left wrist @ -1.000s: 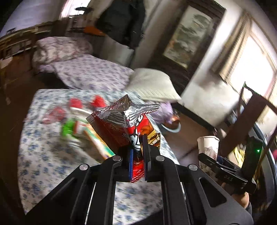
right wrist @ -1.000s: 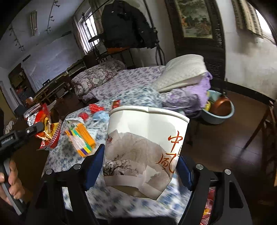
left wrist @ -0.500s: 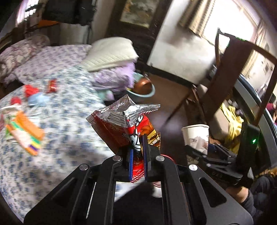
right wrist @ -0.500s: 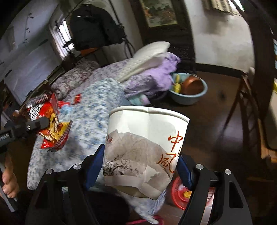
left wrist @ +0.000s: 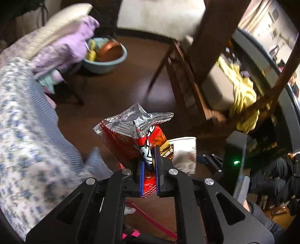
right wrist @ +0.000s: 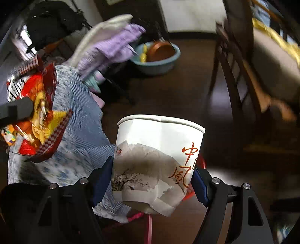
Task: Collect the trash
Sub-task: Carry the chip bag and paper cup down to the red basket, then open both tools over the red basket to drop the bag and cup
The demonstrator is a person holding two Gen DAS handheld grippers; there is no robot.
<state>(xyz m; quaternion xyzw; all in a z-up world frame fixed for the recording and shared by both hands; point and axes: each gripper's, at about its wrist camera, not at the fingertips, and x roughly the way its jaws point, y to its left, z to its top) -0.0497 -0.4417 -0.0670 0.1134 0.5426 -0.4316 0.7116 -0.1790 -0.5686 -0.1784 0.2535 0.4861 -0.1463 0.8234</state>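
Both tools have swung off the floral-clothed table [left wrist: 28,150] toward dark floor. Left tool [left wrist: 149,172] pinches a crumpled red foil snack bag [left wrist: 135,135]; right tool [right wrist: 152,180] stands wide, apparently clamping a dented white paper cup [right wrist: 157,154].

Dark brown floor [left wrist: 116,105], pale wall [left wrist: 159,16], wooden chair [left wrist: 189,78], teal basin [left wrist: 105,64] beside floral-clothed bench [left wrist: 20,150].

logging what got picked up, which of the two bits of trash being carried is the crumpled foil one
The red snack wrapper, pinched in the left tongs: its silver foil top is creased and peaked. The other piece, the white paper cup in the right tongs, is stiff printed paper.
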